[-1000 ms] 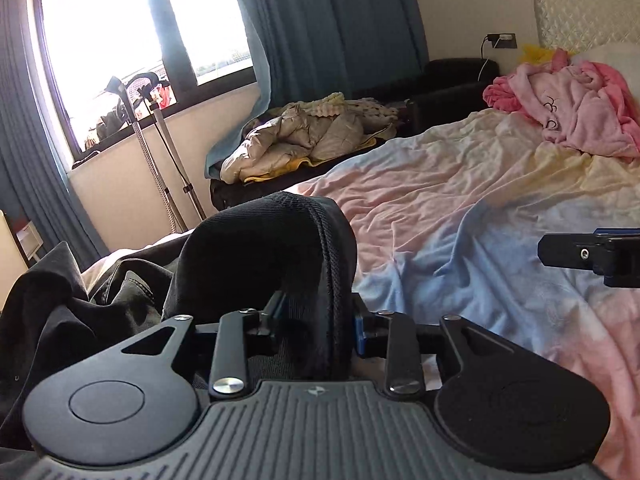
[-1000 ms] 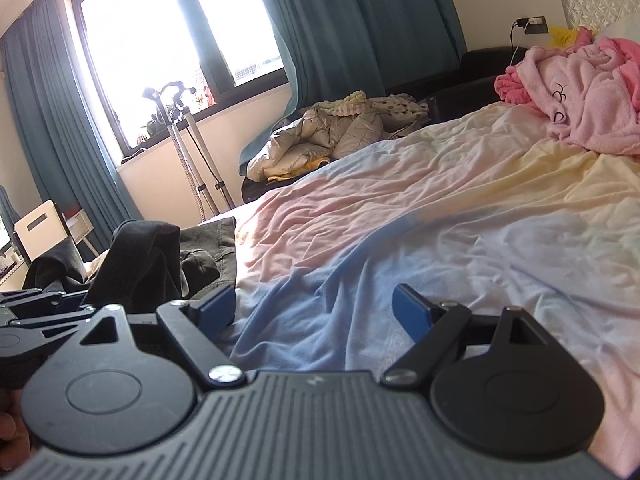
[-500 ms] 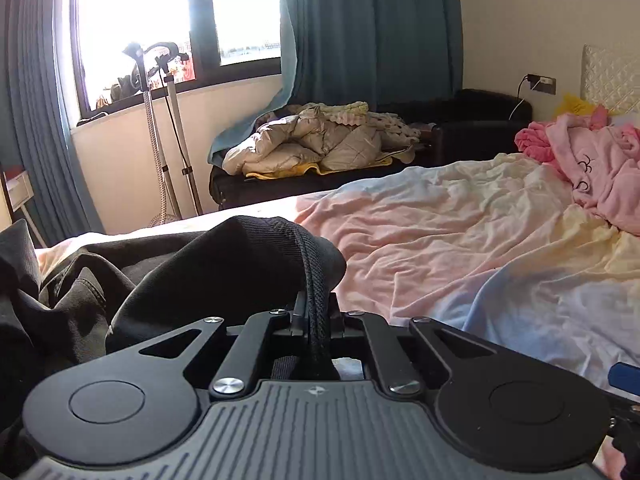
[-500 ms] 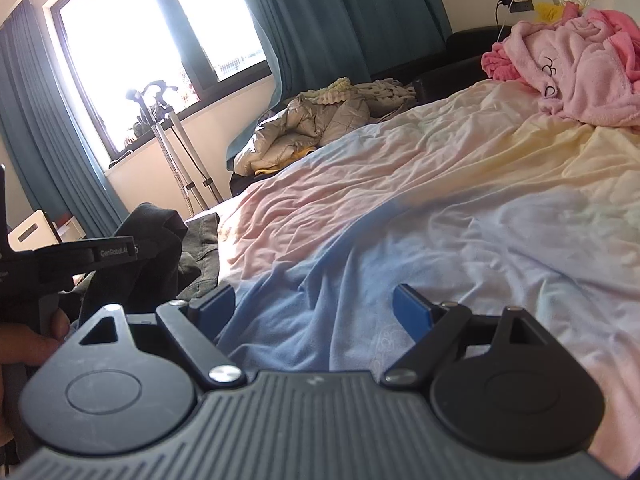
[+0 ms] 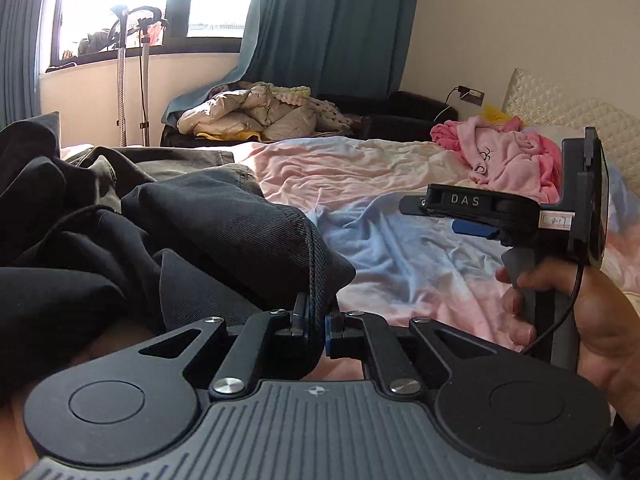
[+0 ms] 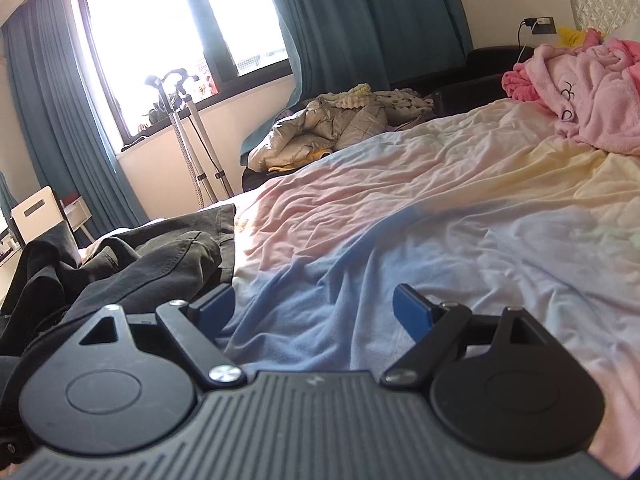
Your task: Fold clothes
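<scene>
A dark grey pair of trousers (image 5: 208, 216) lies bunched at the left of the bed, over other black clothing (image 5: 52, 280). My left gripper (image 5: 316, 320) is shut on a stitched hem of the trousers, and the cloth rises in a fold just beyond the pads. In the right wrist view the same trousers (image 6: 160, 264) lie at the lower left. My right gripper (image 6: 314, 304) stands open over the blue part of the sheet, holding nothing. It also shows side-on in the left wrist view, right gripper (image 5: 472, 216), held by a hand (image 5: 592, 320).
The bed sheet (image 6: 440, 216) is pastel pink, blue and yellow, and wrinkled. A pink fleece garment (image 6: 580, 92) lies heaped near the headboard. A beige padded jacket (image 6: 328, 128) lies on a dark sofa beyond the bed. Crutches (image 6: 188, 136) lean under the window.
My left gripper closed on the trouser hem and swung right with it, so the right gripper and its hand now fill the right of its view. The right gripper stayed open and nearly still.
</scene>
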Motion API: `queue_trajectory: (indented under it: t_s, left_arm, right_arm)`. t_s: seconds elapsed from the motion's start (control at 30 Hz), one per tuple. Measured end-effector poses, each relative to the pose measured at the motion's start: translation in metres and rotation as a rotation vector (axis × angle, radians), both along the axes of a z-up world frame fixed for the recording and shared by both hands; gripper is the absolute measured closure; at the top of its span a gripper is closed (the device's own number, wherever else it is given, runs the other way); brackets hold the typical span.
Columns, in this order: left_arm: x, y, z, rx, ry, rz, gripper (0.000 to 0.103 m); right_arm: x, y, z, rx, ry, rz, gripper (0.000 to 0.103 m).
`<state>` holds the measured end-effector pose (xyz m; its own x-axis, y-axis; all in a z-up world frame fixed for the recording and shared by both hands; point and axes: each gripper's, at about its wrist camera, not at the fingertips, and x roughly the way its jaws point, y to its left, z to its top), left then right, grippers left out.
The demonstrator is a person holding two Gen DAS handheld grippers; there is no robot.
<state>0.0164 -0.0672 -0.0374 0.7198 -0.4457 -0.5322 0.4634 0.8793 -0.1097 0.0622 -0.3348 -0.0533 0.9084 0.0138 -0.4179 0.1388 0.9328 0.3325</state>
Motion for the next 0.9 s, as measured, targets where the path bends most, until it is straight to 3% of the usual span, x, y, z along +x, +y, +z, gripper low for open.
queue_trajectory:
  t_s: [0.13,0.3,0.47,0.6,0.77,0.9]
  left_arm:
    - [-0.007,0.014,-0.006,-0.02,0.037,0.06,0.095]
    - [-0.006,0.008,-0.009,-0.026,0.014,0.064,0.094]
    - [-0.002,0.002,-0.018,-0.02,0.052,0.073,0.093]
    - [0.006,0.004,-0.025,-0.052,0.086,0.069,0.093]
    - [0.02,0.01,-0.034,-0.108,0.124,0.061,0.091]
    - [0.029,0.016,-0.04,-0.145,0.157,0.055,0.091]
  right_arm:
    - [-0.005,0.015,-0.004,0.061,-0.019,0.088,0.016]
    - [-0.006,0.023,-0.014,0.198,-0.008,0.145,0.016]
    - [-0.006,0.011,-0.031,0.433,0.027,0.146,0.016]
    - [0.01,0.016,-0.036,0.543,0.063,0.18,0.016]
    - [0.055,0.041,-0.028,0.546,0.097,0.264,0.017]
    - [0.123,0.062,-0.023,0.452,0.174,0.289,0.021]
